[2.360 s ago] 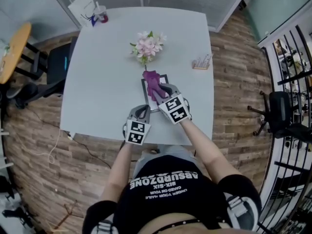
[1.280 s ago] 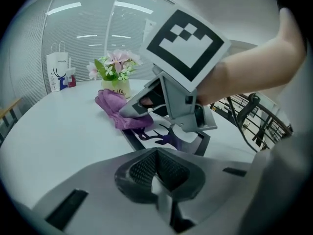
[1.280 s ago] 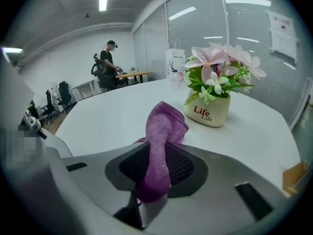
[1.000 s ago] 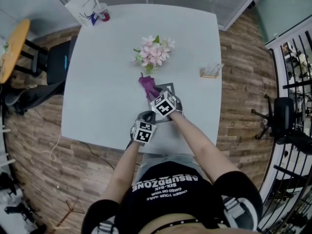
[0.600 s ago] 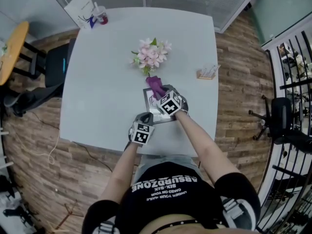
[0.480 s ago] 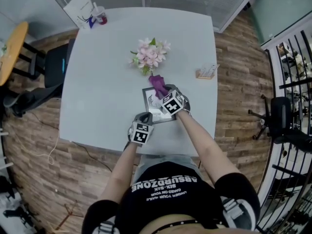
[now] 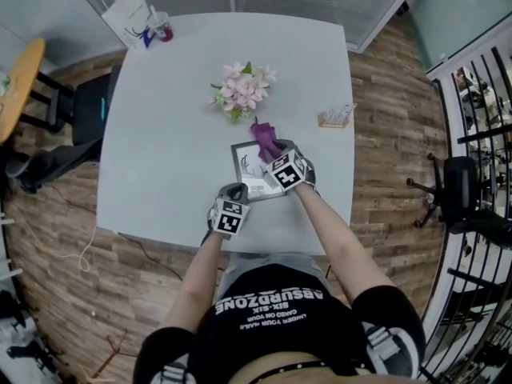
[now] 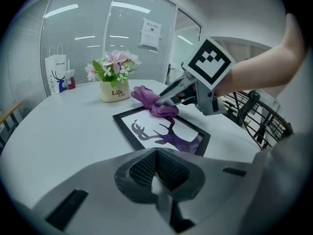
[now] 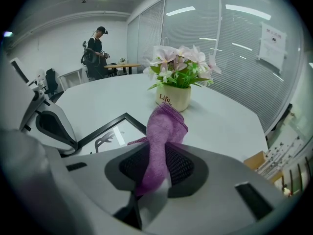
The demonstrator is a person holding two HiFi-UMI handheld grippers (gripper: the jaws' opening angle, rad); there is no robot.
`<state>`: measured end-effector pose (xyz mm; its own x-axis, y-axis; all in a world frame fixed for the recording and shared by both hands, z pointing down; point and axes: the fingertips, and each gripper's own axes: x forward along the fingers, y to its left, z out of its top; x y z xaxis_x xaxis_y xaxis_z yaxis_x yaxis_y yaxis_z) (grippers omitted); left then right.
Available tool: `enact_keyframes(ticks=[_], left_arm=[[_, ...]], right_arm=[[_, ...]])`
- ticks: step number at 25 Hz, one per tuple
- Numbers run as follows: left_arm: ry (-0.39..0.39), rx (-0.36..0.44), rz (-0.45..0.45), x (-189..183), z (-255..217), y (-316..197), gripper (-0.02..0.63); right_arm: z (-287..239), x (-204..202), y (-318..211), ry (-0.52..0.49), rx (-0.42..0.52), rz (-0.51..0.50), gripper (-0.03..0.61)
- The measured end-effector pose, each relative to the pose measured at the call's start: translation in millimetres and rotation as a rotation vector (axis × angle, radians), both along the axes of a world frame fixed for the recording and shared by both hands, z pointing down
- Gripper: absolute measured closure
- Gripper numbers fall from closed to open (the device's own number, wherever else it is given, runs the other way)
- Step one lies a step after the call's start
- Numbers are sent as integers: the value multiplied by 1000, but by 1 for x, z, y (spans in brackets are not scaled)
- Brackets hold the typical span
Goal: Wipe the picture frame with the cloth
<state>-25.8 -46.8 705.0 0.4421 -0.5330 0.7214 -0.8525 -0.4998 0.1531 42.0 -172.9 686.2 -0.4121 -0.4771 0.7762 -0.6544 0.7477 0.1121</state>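
Note:
The black picture frame (image 7: 250, 166) with a deer print lies flat near the table's front edge. My right gripper (image 7: 277, 154) is shut on the purple cloth (image 7: 265, 137), which hangs over the frame's far right corner. In the right gripper view the cloth (image 9: 164, 131) runs up out of the shut jaws, with the frame (image 9: 103, 133) below and to the left. My left gripper (image 7: 236, 193) is shut with nothing in it, at the frame's near left corner. The left gripper view has the frame (image 8: 188, 133) ahead, with the cloth (image 8: 155, 102) lying on it.
A pot of pink flowers (image 7: 238, 94) stands just beyond the frame. A small card holder (image 7: 335, 117) sits to the right, and a white bag (image 7: 125, 13) with a cup stands at the far left corner. A person (image 9: 96, 45) stands far off.
My right gripper has carried the cloth rightward along the frame's far edge to its right corner. The left gripper has stayed at the near left corner.

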Motion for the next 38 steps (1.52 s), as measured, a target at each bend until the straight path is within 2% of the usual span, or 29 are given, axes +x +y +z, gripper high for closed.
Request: enact_keyframes(ticks=[17,32,35,38], left_arm=[[-1,8,-4,-2,-1,1,598],[27,-8,-19,-2,-1,0,598],[45,-13,-24,-2,-1,0,598],[101,-44,-64,-3,-1,-1,598]], right_arm=[[3,13,43,-87,-25,31,465],[6,-13,36,-48,-74,4,465],[6,-22,37,-51,-78,-5,465],[7,-31,39,-61,-89,-9,465]])
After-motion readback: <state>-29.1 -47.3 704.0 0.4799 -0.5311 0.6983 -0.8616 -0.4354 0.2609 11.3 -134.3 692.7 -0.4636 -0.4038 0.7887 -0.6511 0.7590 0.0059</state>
